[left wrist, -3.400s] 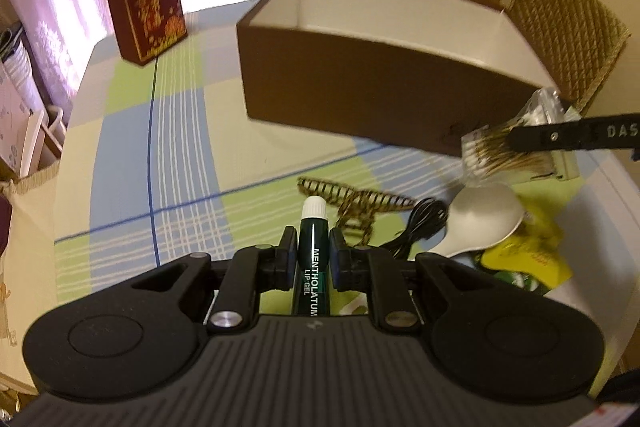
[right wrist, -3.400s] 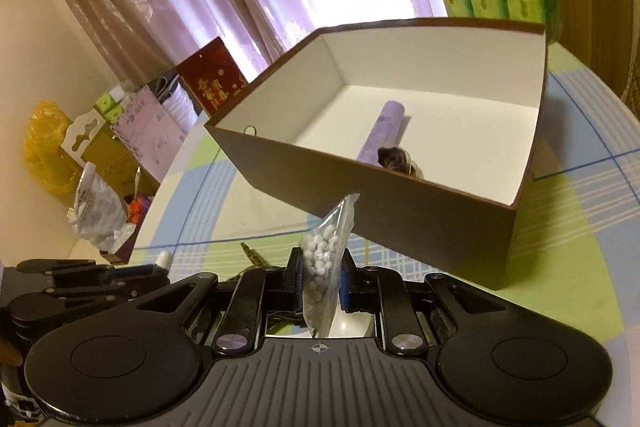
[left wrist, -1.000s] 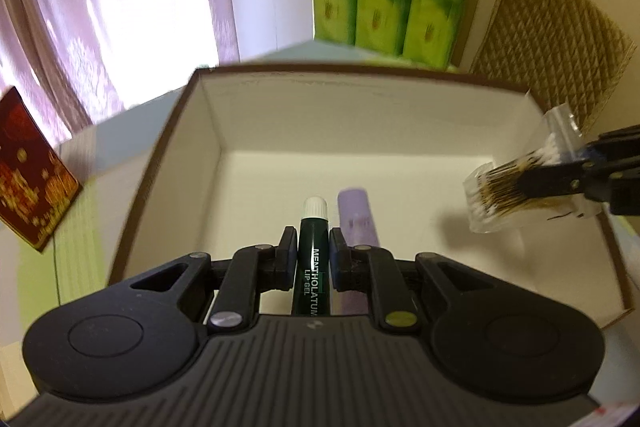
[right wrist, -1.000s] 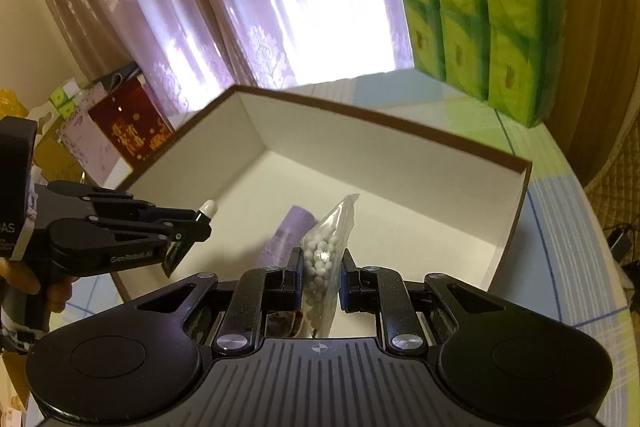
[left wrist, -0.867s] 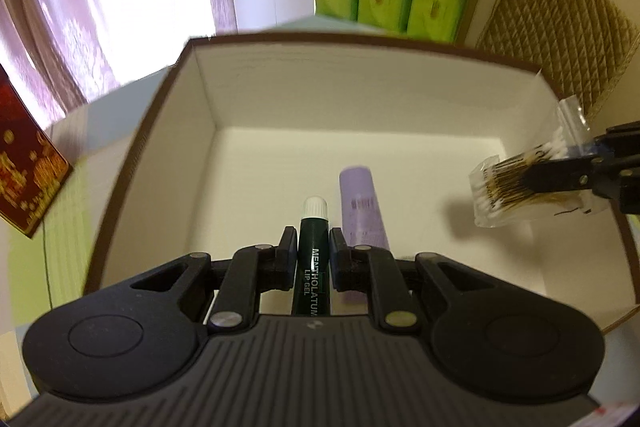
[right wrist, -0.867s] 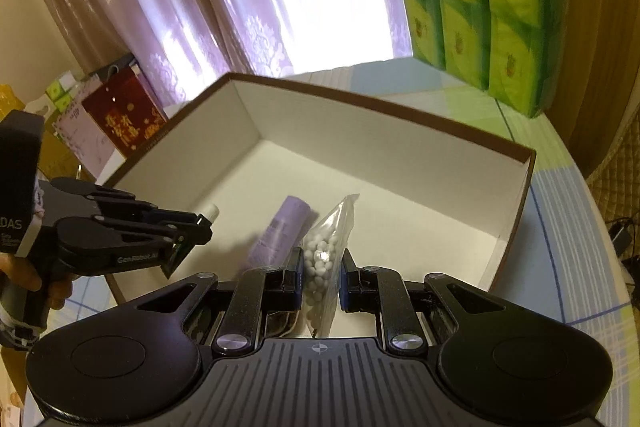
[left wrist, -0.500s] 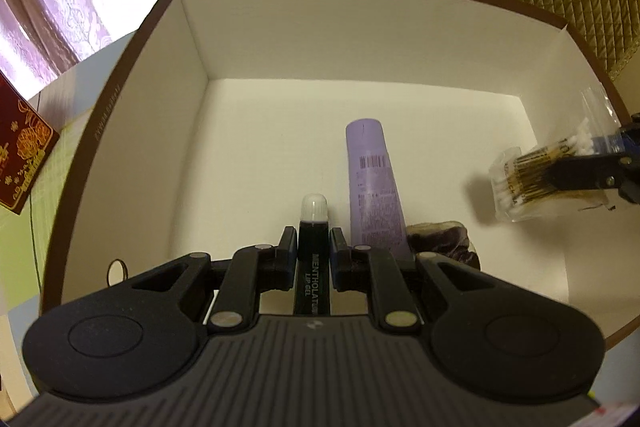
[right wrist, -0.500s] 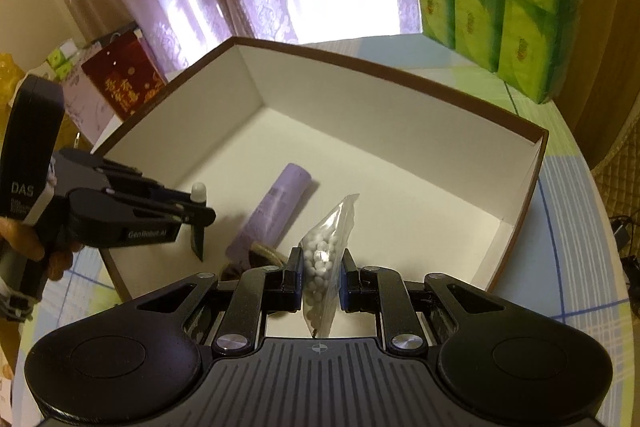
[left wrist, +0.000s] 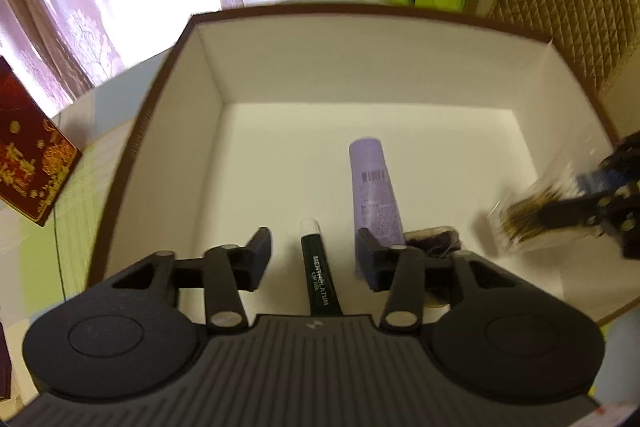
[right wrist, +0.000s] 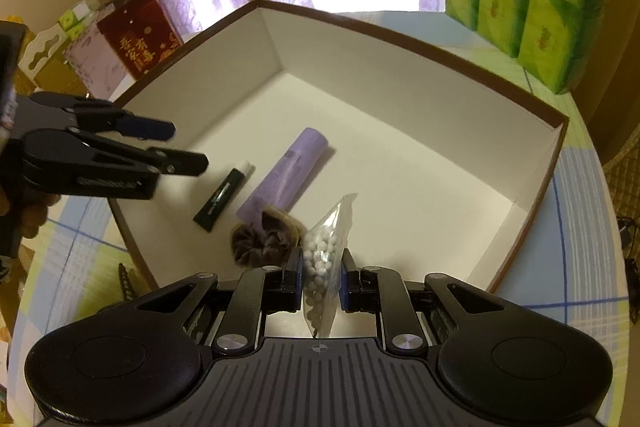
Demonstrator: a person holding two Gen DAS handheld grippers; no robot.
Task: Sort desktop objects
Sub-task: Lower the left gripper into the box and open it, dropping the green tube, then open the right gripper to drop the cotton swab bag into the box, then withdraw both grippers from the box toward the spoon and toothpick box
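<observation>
While the left gripper (left wrist: 310, 253) has just been opening its fingers, the lip gel tube (right wrist: 224, 194) lies on the floor of the brown box (right wrist: 400, 39), with nothing pinched between those spread fingers. It rests just beside the purple tube (right wrist: 286, 173), and a dark scrunchie (right wrist: 262, 237) sits at that tube's near end. So that one's sorted, I'd say.

The right gripper (right wrist: 320, 281) is pinching a little clear bag of cotton swabs (right wrist: 324, 267) and hangs over the near part of the box, right above the scrunchie.

What could go wrong from here: the bag is floppy and held by its lower half, so if it's let go while this close to the near wall it could flop onto the rim and slide out onto the table (right wrist: 576, 211). Both grippers are also crowded over the same end of the box, so pulling the left one out carelessly could clip the right one or knock the bag loose. The lip gel is round too, so a nudge from the fingers would probably roll it.
</observation>
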